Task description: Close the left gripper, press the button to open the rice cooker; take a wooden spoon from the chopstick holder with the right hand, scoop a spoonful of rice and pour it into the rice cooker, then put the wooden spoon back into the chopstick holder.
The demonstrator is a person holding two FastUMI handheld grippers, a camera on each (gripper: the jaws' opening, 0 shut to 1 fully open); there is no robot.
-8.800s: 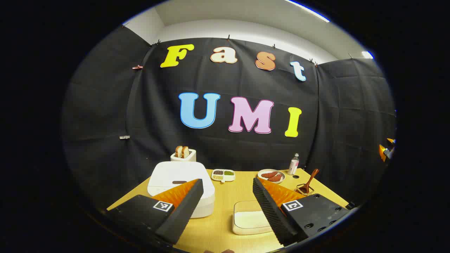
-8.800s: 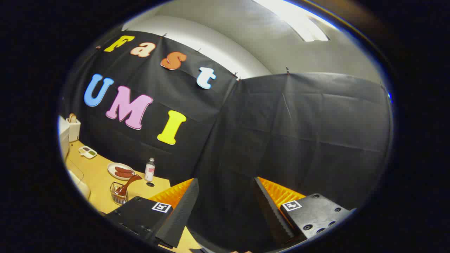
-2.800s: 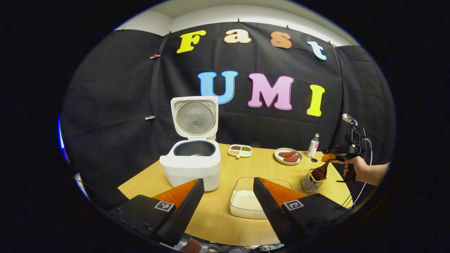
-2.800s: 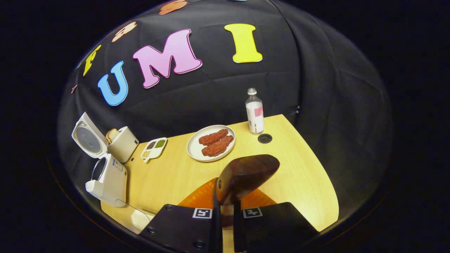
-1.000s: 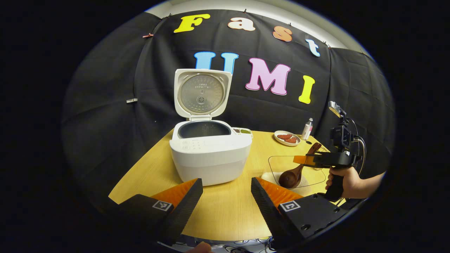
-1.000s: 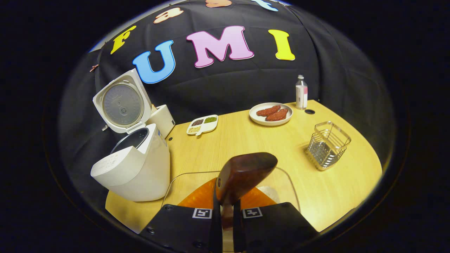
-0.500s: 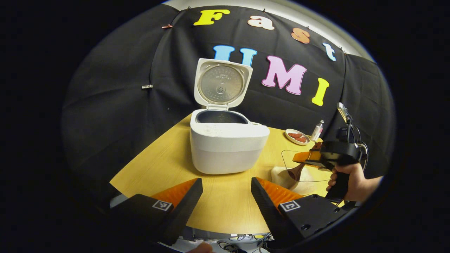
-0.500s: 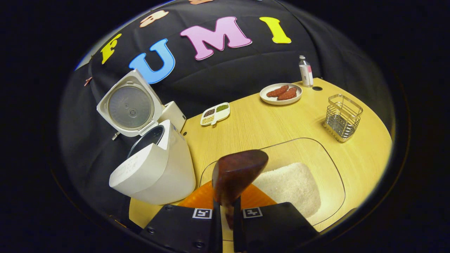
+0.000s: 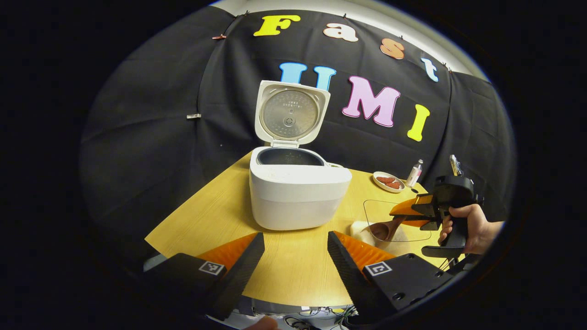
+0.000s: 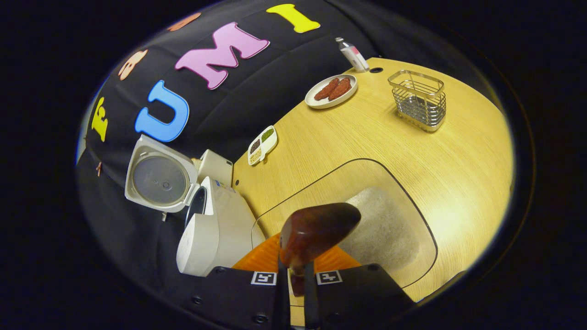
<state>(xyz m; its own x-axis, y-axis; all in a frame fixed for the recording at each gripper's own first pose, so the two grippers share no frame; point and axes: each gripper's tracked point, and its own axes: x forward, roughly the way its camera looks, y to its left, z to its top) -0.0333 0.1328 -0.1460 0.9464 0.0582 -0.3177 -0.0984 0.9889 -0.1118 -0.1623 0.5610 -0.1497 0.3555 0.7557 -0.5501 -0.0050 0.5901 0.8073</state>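
Wooden table [image 9: 215,215] against black cloth wall [image 9: 146,114], open rice cooker [image 9: 296,192] on top

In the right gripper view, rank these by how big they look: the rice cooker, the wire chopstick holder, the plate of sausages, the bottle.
Largest to smallest as they appear:
1. rice cooker, lid open
2. chopstick holder
3. plate, close to the holder in apparent size, so this order is unsure
4. bottle, smallest, but also farthest from the camera

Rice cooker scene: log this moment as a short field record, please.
rice cooker: lid up, pot exposed
wooden spoon: clamped in right gripper, bowl down in the rice
rice dish: clear, beside the cooker
chopstick holder: no spoon in it
left gripper: open, holding nothing
step: scooping
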